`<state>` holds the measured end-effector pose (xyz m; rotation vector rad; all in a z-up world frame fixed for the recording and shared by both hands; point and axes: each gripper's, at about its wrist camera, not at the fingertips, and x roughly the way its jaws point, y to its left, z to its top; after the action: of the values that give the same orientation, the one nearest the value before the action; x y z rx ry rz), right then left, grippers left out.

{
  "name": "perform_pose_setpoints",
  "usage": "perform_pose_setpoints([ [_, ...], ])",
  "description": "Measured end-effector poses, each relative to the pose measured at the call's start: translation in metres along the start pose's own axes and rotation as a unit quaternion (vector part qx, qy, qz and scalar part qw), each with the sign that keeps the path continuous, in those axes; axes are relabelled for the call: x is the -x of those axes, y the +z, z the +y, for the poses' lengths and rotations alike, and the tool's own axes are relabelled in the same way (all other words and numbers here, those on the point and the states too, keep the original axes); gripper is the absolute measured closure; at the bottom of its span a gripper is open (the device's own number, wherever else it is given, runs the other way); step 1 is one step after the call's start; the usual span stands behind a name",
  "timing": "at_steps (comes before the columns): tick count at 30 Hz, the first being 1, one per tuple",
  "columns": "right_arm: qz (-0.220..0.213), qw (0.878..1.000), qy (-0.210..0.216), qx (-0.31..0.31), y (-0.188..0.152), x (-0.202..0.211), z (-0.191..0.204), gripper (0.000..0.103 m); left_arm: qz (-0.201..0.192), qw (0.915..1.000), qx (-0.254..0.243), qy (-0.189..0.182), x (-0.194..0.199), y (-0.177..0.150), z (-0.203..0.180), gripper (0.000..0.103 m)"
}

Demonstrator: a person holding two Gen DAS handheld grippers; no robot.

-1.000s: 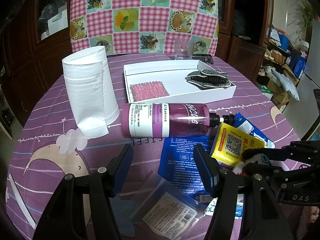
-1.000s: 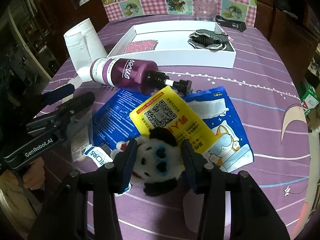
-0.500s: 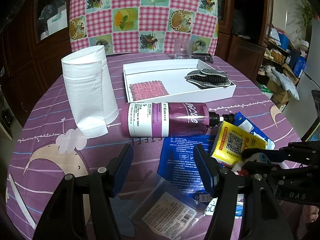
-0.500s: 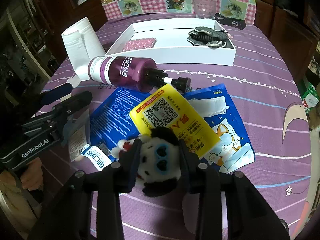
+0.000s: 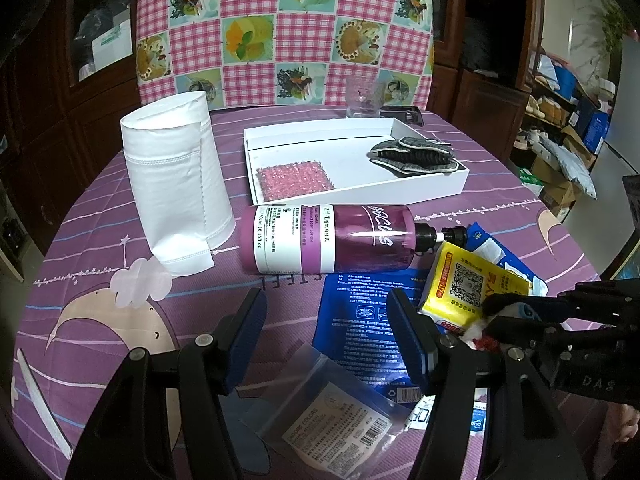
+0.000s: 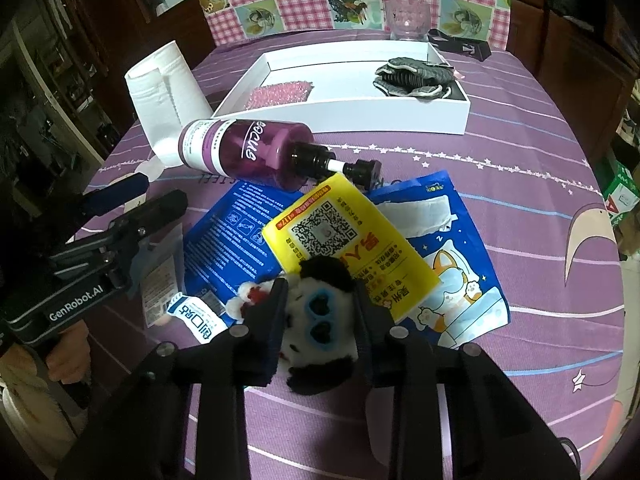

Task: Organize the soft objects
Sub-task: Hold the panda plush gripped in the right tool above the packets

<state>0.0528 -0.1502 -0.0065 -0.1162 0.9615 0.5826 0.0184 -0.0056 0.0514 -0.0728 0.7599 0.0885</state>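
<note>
Item: panda plush toy [image 6: 320, 312], lower centre of frame, my right gripper [image 6: 318, 316] closing its jaws around it for the white tray [image 6: 344, 112]; left gripper [image 5: 326, 340] idle, agape, empty.

Fluffy black-and-white plush panda toy [image 6: 320, 312]: soft pile. Purple transparent plastic lotion bottle [image 5: 332, 238]: glossy. White paper roll [image 5: 176, 180]: matt, stitched embossing. Yellow plastic packet [image 6: 344, 240]: shiny film. Purple patterned cloth on counter [image 6: 520, 208]: smooth. White rectangular cardboard tray [image 5: 400, 194]: matt.

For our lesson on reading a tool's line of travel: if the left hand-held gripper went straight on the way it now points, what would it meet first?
Probably the clear bag lying under the open left hand-held gripper, then the blue packet beyond it; depth is hard to judge here.
</note>
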Motion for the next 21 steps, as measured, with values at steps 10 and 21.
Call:
perform_pose_setpoints([
  [10, -0.029, 0.999, 0.012, -0.024, 0.004, 0.011, -0.011, 0.073, 0.002, 1.0000, 0.000, -0.001, -0.001, -0.001, -0.001, 0.040],
  [21, -0.058, 0.996, 0.045, -0.046, 0.007, 0.022, -0.017, 0.073, -0.006, 0.9995, 0.003, -0.032, 0.010, -0.005, 0.005, 0.040],
])
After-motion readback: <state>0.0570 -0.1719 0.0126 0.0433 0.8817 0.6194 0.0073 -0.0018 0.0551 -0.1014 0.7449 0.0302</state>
